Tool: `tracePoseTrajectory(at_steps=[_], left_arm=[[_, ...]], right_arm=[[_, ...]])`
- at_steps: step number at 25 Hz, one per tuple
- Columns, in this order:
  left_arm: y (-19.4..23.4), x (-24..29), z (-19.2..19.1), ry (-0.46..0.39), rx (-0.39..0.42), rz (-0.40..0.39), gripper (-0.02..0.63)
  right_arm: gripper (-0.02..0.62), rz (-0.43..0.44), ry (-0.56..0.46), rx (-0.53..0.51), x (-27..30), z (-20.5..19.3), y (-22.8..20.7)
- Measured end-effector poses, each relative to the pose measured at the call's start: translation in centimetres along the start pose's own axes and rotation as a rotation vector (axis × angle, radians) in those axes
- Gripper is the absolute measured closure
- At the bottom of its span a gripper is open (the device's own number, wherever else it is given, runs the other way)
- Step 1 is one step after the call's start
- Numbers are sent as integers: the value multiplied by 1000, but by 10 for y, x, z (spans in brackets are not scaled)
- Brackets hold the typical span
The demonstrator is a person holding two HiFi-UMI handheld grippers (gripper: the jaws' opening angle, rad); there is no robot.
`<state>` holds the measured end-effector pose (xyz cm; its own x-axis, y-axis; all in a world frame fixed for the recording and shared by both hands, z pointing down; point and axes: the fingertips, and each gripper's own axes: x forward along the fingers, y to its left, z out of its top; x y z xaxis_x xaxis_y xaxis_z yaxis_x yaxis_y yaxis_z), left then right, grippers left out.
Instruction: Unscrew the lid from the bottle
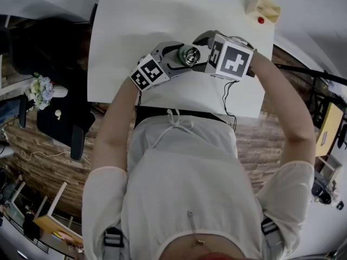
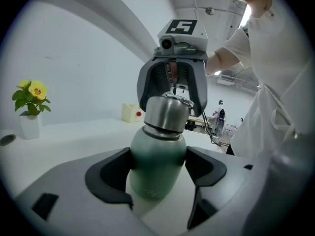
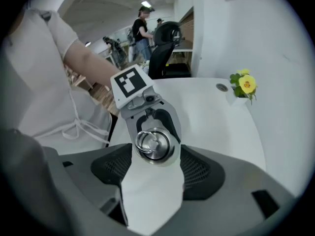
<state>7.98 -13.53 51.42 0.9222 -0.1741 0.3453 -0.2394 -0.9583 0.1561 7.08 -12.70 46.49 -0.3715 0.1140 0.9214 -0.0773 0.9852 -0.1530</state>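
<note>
A green metal bottle [image 2: 157,163] stands upright on the white table [image 1: 162,20]. Its steel lid [image 2: 167,113] with a wire ring is on top. My left gripper [image 2: 157,167] is shut on the bottle's body, one pad pressing each side. My right gripper [image 3: 155,151] points steeply down over the lid [image 3: 153,144], which sits between its fingertips. A thin gap shows beside the lid, so this gripper is open and does not grip it. In the head view both grippers meet at the lid [image 1: 190,54] near the table's front edge.
A yellow flower in a white pot [image 2: 30,107] stands at the back of the table. A cream box with a red button [image 2: 132,113] sits at a far corner. A cable hangs off the front edge [image 1: 225,99]. People and an office chair [image 3: 165,38] are beyond the table.
</note>
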Motion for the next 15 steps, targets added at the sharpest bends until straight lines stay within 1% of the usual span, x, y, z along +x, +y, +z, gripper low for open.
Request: tracePoseTrajectory(at_steps=[2, 3, 7, 8, 9, 11, 12, 15], left_arm=[[0, 0, 0, -1, -1, 2, 247], [0, 1, 0, 0, -2, 1, 247], [-1, 2, -1, 7, -8, -4, 247], [-1, 2, -1, 6, -8, -5, 247], [-1, 2, -1, 5, -9, -5, 247], [-1, 2, -1, 2, -10, -5, 247], [-1, 2, 0, 2, -8, -3, 247], [0, 1, 1, 3, -1, 4, 247]], right_arm=[[241, -16, -107, 131, -3, 6, 3], [238, -35, -153, 213, -4, 7, 2], [238, -111, -297, 582, -2, 8, -4], [250, -125, -314, 659, -1, 7, -5], [266, -140, -320, 714, 1, 5, -6], [288, -163, -313, 762, 5, 3, -7], [308, -167, -312, 765, 7, 3, -7], [311, -175, -298, 747, 7, 2, -7]])
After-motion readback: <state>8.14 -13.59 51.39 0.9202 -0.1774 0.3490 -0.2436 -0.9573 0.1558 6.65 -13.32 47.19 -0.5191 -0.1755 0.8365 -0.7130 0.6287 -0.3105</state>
